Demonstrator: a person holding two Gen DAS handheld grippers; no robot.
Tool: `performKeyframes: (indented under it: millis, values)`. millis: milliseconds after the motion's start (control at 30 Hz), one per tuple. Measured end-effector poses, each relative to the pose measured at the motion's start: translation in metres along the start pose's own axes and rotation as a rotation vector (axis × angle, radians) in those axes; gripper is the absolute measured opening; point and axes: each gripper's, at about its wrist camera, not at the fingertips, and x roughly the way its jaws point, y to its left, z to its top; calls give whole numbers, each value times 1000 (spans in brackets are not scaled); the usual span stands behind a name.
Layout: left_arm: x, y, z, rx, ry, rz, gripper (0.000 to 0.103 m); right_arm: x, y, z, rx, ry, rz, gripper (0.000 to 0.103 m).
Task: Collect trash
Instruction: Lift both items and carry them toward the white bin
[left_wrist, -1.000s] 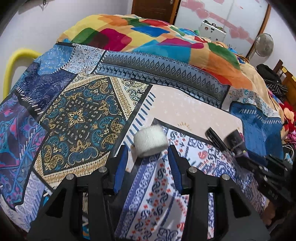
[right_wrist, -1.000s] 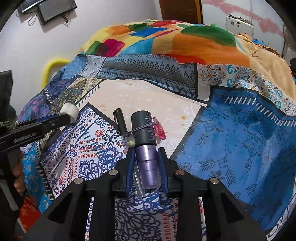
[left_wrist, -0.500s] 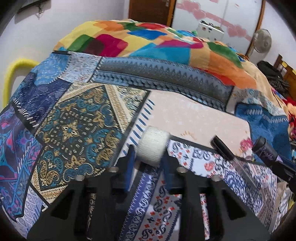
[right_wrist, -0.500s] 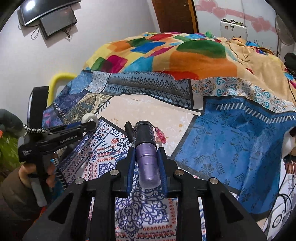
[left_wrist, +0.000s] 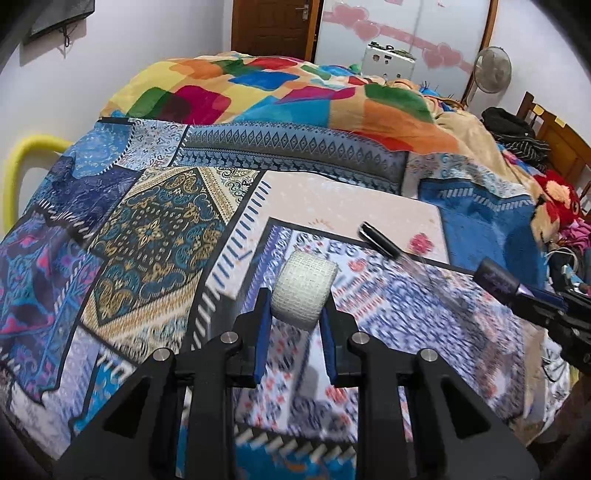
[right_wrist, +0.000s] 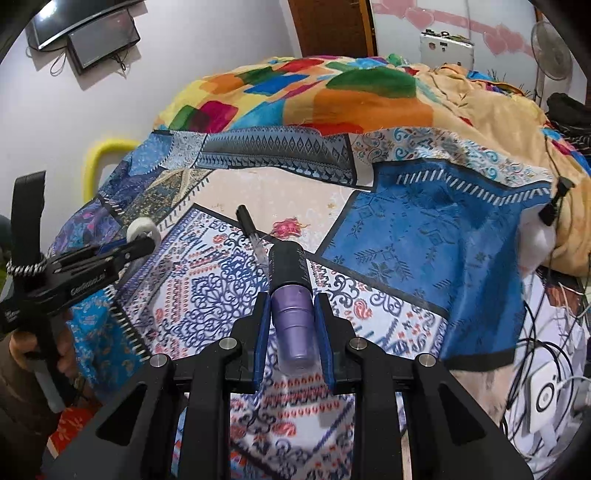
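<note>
A yellow padded rail (left_wrist: 22, 162) curves up at the far left edge of the bed, against the pale wall. The bed is covered by a patchwork sheet (left_wrist: 147, 236) of flat printed panels: dark blue and gold ornament on the left, a plain pinkish panel in the middle, white with blue and red scrollwork nearer, solid blue on the right. Behind it lies a rumpled blanket (left_wrist: 280, 92) in bright colour blocks.

The left tool (left_wrist: 295, 317) is raised above the sheet, its blue-padded fingers pinching a roll of white gauze (left_wrist: 304, 291), a short cylinder with a woven, crinkled surface. Past it to the right a pen (left_wrist: 380, 242) with a black cap and clear barrel lies on the sheet beside a small pink scrap (left_wrist: 421, 243); in the right wrist view the pen (right_wrist: 251, 230) lies just ahead of the other tool.

The right tool (right_wrist: 291, 328) is pressed onto a bottle (right_wrist: 291, 310), a smooth cylinder with a matte purple body and a black cap pointing forward, held clear of the sheet. Further right, cables (right_wrist: 546, 354) tangle over the bed's edge, and dark clothes (left_wrist: 517, 129) are heaped by a wooden chair (left_wrist: 554, 136).
</note>
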Motion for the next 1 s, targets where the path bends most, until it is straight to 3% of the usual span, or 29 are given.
performKeyframes:
  millis: [367,800,1000]
  values:
    - [-99,-11,-14,-21,-70,-16,24,-80,27,5,-7,-99,19,22]
    - [-258,-7,-48,-42,-234,8,24,-199,104,-9,-108,-267,69,22]
    - [-316,8,-76,-67,-295,32,24,-227,138,-28,-143,-296,103,22]
